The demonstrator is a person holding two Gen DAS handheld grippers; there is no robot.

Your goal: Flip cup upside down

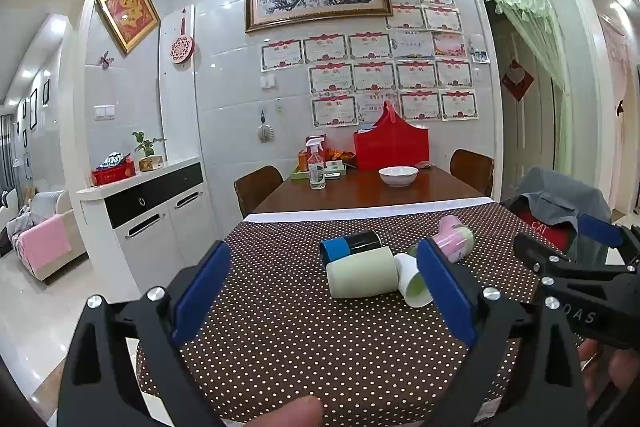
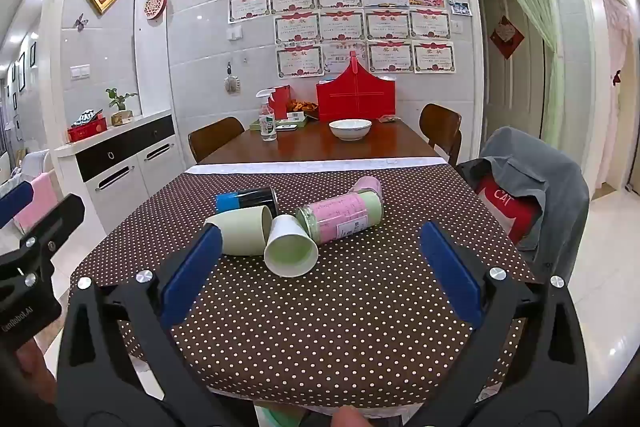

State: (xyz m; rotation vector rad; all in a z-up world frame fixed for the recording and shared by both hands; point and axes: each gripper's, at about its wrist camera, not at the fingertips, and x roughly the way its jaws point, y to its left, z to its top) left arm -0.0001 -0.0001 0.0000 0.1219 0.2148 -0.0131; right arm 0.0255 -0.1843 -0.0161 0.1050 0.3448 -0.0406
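Observation:
Several cups lie on their sides in a cluster on the polka-dot tablecloth (image 1: pixel 280 327): a pale green cup (image 1: pixel 362 275) (image 2: pixel 242 231), a white paper cup (image 1: pixel 414 285) (image 2: pixel 290 247) with its mouth toward me, a black and blue cup (image 1: pixel 350 245) (image 2: pixel 246 199), and a pink and green jar (image 1: pixel 456 239) (image 2: pixel 340 213). My left gripper (image 1: pixel 324 291) is open and empty, held above the cloth in front of the cups. My right gripper (image 2: pixel 320 275) is open and empty, also short of the cups; it shows at the right of the left wrist view (image 1: pixel 576 251).
Beyond the cloth the wooden table (image 1: pixel 360 193) holds a white bowl (image 1: pixel 398 175) (image 2: pixel 350 129), a spray bottle (image 1: pixel 316 163) (image 2: pixel 267 119) and a red box (image 1: pixel 392 145). Chairs (image 1: pixel 258 187) flank it. A chair with a grey jacket (image 2: pixel 532 187) stands right. A white sideboard (image 1: pixel 148 211) stands left.

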